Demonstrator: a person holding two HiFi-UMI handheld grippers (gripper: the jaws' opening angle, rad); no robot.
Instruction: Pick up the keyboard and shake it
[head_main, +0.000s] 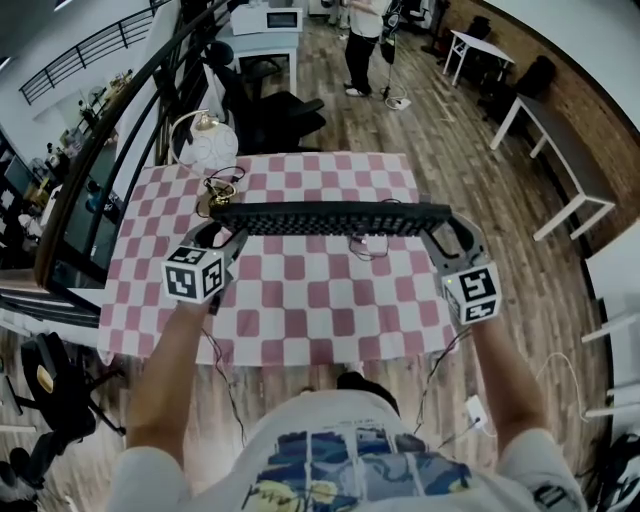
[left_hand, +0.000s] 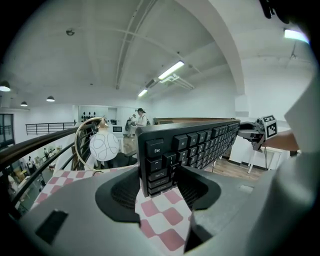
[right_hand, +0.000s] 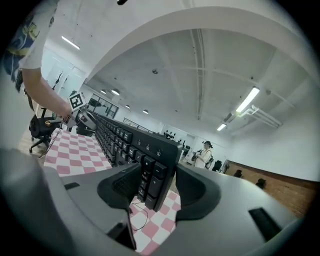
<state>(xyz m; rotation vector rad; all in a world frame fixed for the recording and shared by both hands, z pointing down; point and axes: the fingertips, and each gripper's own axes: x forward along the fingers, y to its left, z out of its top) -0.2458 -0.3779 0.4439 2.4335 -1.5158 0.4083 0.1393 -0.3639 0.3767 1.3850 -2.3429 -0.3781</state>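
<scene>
The keyboard (left_hand: 200, 145) has "Esc" on its corner key (left_hand: 156, 149); a lower key (left_hand: 157, 174) possibly reads "Tab".

One keyboard (head_main: 330, 217), two grippers, namely left gripper (head_main: 224, 234) and right gripper (head_main: 441, 234), one checkered table (head_main: 300, 295), one globe lamp (head_main: 209, 149).

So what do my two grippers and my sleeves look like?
Both are grey moulded plastic. The left claw and right claw each carry a cube of black-and-white square markers. Dark ribbed pads line the jaws. The shirt is white, short-sleeved, with a blue print.
</scene>
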